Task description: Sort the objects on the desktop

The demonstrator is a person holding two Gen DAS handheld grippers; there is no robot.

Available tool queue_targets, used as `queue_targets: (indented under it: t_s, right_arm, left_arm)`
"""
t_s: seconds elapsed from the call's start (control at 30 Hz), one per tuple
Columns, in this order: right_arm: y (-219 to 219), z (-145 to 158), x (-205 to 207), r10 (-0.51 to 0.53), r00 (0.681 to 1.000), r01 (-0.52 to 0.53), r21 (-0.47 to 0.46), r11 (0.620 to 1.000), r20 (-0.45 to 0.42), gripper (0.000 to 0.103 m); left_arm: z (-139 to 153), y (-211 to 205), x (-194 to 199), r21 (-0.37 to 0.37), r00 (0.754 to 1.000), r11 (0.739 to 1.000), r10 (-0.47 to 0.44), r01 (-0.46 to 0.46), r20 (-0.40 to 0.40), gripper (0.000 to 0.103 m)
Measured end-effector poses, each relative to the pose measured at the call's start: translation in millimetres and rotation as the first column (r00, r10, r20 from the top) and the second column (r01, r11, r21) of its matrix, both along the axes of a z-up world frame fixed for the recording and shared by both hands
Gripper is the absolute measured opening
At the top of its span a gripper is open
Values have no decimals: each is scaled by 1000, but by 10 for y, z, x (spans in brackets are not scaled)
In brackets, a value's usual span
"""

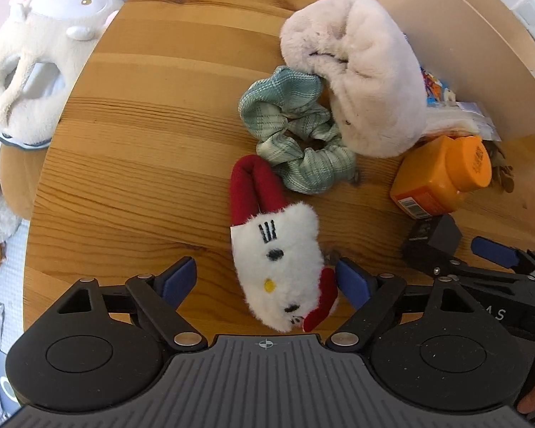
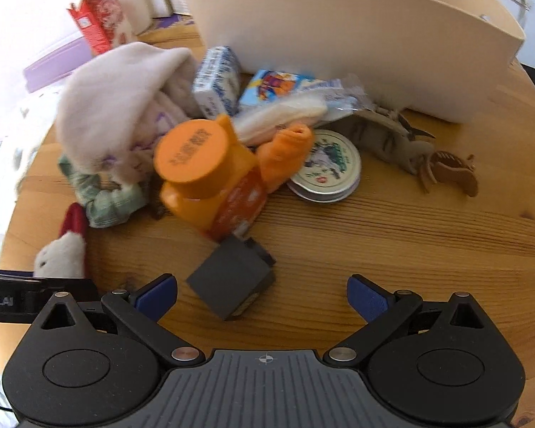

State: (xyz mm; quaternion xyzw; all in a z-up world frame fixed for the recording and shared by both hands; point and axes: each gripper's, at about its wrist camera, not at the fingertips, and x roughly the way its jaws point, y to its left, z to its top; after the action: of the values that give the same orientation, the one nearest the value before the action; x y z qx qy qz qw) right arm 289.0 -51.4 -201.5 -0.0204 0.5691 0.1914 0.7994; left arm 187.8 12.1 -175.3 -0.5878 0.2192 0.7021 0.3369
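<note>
My left gripper [image 1: 265,280] is open around a white plush cat hair clip [image 1: 278,267] with red ears, lying on the wooden table [image 1: 142,142]. My right gripper [image 2: 262,296] is open, its fingers on either side of a dark grey box [image 2: 232,281]. It also shows in the left wrist view [image 1: 431,242]. An orange bottle [image 2: 210,174] lies on its side just beyond the box. A green scrunchie [image 1: 296,135] and a white fluffy cloth [image 1: 360,71] lie behind the plush clip. A beige bin [image 2: 356,28] stands at the back.
Near the bin lie a round tin [image 2: 326,167], an orange cloth [image 2: 285,153], small cartons [image 2: 217,82], a plastic packet [image 2: 303,107] and brown hair claws [image 2: 449,171]. A red carton [image 2: 100,18] stands at the back left. A plush toy [image 1: 35,71] sits off the table's left edge.
</note>
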Motion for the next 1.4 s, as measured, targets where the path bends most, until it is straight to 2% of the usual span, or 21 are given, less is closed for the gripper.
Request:
queue_targets:
  t_s: [0.13, 0.23, 0.3, 0.37, 0.47, 0.67, 0.87, 1.03, 1.3, 1.4]
  right_arm:
    - [-28, -4, 3, -11, 1000, 11, 4, 1000, 9, 102]
    - [-47, -15, 0, -7, 1000, 7, -3, 1000, 5, 92]
    - [-83, -11, -15, -13, 1000, 13, -7, 1000, 12, 88]
    - [-129, 0, -19, -22, 1000, 22, 1, 1000, 16, 84]
    - [-206, 17, -32, -41, 999, 40, 9, 999, 34, 72]
    - [-262, 39, -7, -56, 997, 55, 19, 998, 61, 42]
    - [-323, 28, -44, -54, 996, 51, 41, 998, 77, 36]
    - [-345, 55, -73, -52, 994, 47, 49, 998, 96, 32]
    - [-409, 103, -135, -49, 990, 40, 73, 997, 130, 29]
    - [-432, 132, -150, -50, 989, 40, 76, 996, 139, 29]
  left_arm:
    - [-19, 20, -7, 0, 1000, 1000, 8, -8, 13, 84]
    - [-50, 19, -16, 0, 998, 1000, 26, -26, 52, 76]
    - [-47, 26, -5, 1, 999, 1000, 25, -25, 46, 75]
    - [-34, 36, 14, 6, 999, 1000, 17, -18, 37, 68]
    - [-15, 53, 45, 5, 1000, 1000, -4, 4, 21, 59]
    - [5, 38, 69, 1, 1000, 1000, 1, -1, 14, 53]
    - [50, 23, 95, -16, 1000, 1000, 3, -4, -21, 48]
    - [84, 6, 181, -35, 997, 999, -35, 33, -65, 43]
    - [147, 1, 313, -35, 994, 998, -49, 45, -97, 42]
    - [104, -49, 86, -31, 993, 998, -54, 52, -100, 42]
